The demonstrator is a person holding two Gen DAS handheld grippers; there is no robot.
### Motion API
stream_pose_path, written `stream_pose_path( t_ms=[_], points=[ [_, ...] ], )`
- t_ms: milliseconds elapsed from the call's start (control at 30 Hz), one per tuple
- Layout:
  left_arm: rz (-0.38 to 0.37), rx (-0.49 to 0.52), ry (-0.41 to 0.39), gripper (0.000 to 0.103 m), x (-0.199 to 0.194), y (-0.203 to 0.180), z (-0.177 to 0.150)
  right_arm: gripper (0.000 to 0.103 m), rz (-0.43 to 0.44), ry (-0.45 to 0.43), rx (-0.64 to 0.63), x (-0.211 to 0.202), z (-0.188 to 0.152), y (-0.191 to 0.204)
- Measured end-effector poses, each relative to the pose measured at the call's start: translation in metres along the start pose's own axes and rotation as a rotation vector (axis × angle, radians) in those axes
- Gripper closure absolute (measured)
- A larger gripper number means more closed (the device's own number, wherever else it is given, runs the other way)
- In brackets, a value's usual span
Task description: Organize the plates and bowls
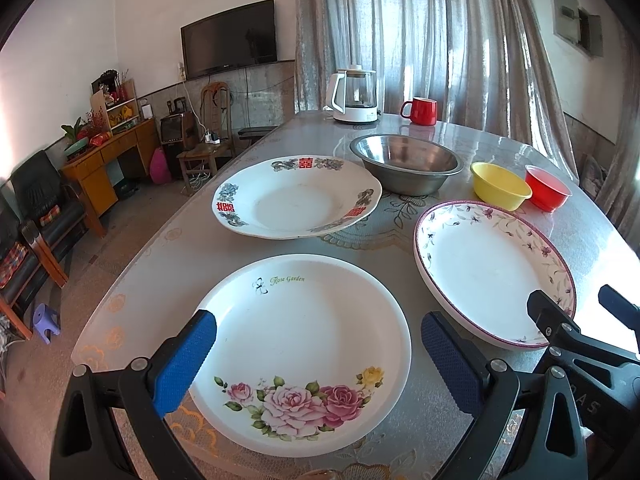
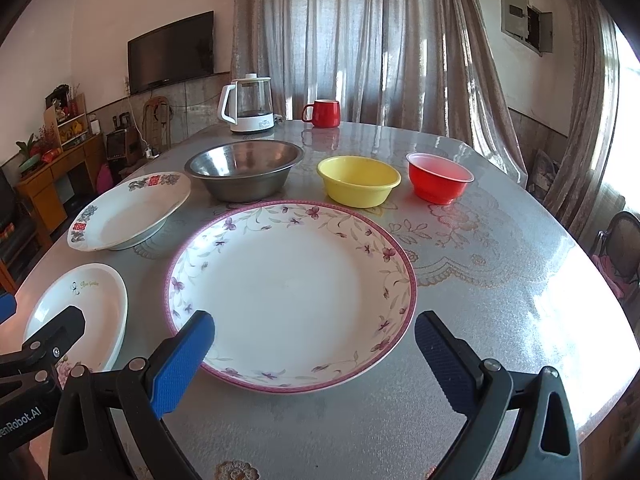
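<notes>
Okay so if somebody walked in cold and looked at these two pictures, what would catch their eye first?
Probably the three big plates: the rose plate under the open left gripper, the purple-rimmed plate ahead of the open right gripper, and the red-character plate farther back. Behind them sits a row of bowls: steel bowl, yellow bowl, red bowl.

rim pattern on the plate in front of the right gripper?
Small purple flowers on thin vines, pink-purple edge band, on the floral plate. Clearest in the right wrist view.
</notes>
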State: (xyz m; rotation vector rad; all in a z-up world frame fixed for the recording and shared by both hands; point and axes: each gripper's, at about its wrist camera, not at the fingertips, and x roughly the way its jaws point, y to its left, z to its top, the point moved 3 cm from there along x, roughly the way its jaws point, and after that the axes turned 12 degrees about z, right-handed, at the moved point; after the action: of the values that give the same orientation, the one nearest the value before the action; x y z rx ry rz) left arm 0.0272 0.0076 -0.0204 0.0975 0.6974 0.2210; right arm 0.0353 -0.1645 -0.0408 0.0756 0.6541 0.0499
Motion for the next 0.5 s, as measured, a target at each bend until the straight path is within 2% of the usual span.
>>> stream_pose_path(
  t_ms=[500],
  points=[
    [-0.003, 0.004, 0.0, 0.0, -0.0016, -0.0008, -0.0017, 0.001, 0.007, -0.002, 0.002, -0.0018, -0.0004, -0.0005]
  ],
)
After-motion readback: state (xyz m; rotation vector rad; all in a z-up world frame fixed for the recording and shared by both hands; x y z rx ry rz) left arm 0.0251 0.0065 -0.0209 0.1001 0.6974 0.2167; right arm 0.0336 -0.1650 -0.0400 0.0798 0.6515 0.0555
